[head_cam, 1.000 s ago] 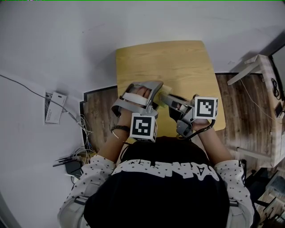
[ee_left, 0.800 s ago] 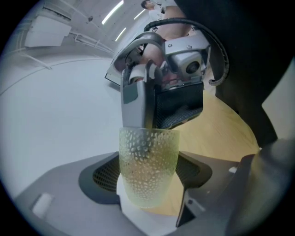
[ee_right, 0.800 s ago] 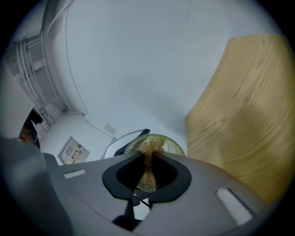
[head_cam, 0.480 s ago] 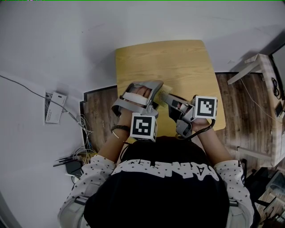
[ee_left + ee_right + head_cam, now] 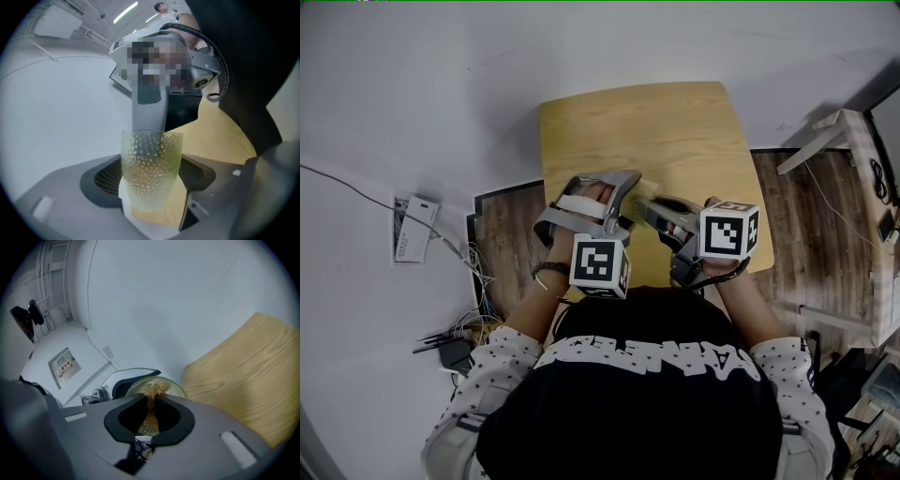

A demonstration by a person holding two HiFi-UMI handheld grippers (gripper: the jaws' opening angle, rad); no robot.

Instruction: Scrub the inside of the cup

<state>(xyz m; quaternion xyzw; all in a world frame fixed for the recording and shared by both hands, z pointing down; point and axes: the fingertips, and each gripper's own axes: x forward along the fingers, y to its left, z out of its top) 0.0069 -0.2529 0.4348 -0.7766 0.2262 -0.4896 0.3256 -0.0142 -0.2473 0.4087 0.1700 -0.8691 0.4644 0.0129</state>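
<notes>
Scrubbing stage, judged under way: the left gripper [image 5: 150, 180] clamps the dimpled pale-green glass cup [image 5: 151, 157] between its jaws, while the right gripper [image 5: 151, 405] pinches a brown fibrous scrubber [image 5: 153, 391] whose tip, just ahead, sits inside the cup's mouth; cleanliness undeterminable.

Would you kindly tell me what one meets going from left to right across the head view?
White box → left cube → right cube → wooden frame.
</notes>
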